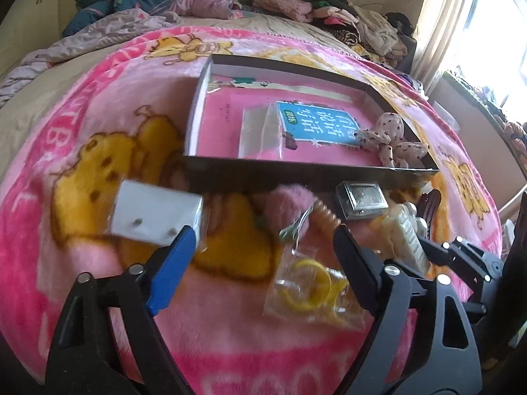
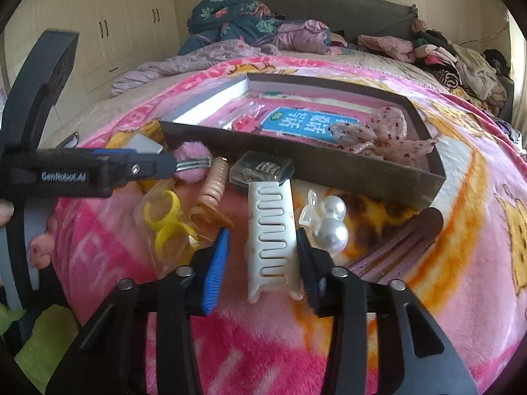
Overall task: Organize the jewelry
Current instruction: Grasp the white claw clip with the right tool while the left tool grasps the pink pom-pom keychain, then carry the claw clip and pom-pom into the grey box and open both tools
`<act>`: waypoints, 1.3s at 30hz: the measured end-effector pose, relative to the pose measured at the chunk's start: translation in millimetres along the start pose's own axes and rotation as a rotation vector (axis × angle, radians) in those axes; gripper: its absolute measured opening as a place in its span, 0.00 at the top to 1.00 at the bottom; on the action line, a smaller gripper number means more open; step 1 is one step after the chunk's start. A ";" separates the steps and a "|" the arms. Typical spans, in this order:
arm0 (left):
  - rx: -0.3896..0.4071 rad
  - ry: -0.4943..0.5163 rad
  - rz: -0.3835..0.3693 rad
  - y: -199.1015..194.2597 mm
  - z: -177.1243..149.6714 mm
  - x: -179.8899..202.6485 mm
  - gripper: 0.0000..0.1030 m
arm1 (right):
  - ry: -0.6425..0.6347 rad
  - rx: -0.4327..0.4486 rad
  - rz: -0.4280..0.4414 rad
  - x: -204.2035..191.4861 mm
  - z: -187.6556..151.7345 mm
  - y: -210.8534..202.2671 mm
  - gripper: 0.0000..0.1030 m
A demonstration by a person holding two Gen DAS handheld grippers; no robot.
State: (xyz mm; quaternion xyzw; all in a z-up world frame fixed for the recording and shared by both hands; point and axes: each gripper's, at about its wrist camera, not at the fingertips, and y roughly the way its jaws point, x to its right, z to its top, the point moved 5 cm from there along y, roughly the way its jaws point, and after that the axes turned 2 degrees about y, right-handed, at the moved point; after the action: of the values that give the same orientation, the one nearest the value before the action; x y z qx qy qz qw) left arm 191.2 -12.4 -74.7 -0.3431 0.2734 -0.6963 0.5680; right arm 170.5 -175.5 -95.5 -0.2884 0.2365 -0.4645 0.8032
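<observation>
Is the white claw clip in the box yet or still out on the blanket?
Out. The white claw clip lies on the pink blanket before the box, between the open right gripper fingers.

Cream hair claw [image 2: 271, 237] lay flat beside pearl clip [image 2: 327, 222]; bagged yellow rings [image 2: 168, 223], spiral tie [image 2: 214, 186] near dark tray [image 2: 296, 161].

Motion-blurred white box [image 1: 154, 215] and bagged yellow rings [image 1: 308, 284].

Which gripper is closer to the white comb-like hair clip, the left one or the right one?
Right. The right gripper is open with the white hair clip between its fingers. The left gripper is off to the clip's left, by the pink fluffy clip.
</observation>
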 end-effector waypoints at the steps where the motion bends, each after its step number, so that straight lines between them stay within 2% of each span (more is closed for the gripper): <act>1: -0.008 0.001 -0.006 3.5 1.1 0.9 0.34 | 0.003 -0.004 -0.002 0.9 -0.1 2.1 0.75; 6: -0.031 -0.001 -0.037 17.4 4.2 4.3 0.44 | 0.034 -0.002 0.025 7.1 -2.6 -0.3 0.75; 8: -0.037 -0.006 -0.053 21.6 4.1 5.9 0.52 | 0.045 -0.002 0.042 8.4 -4.6 -5.2 0.75; 10: -0.045 -0.005 -0.065 25.5 4.9 7.4 0.69 | 0.056 -0.004 0.051 11.5 -6.8 -11.5 0.75; 15: -0.042 0.013 -0.072 25.1 2.5 12.9 0.73 | 0.064 -0.009 0.058 14.8 -11.3 -25.0 0.75; 23: 0.013 0.012 -0.064 -0.9 -3.5 8.8 0.75 | 0.051 -0.008 0.073 6.7 -14.1 -36.6 0.75; 39: 0.100 -0.049 -0.024 -41.9 -3.4 -19.5 0.75 | 0.005 0.027 0.078 -12.3 17.7 -38.2 0.75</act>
State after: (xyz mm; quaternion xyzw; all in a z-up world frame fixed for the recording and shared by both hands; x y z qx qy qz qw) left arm 165.5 15.2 -47.7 -0.3344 0.2200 -0.7074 0.5826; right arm 153.1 -175.7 -55.3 -0.2670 0.2433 -0.4367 0.8239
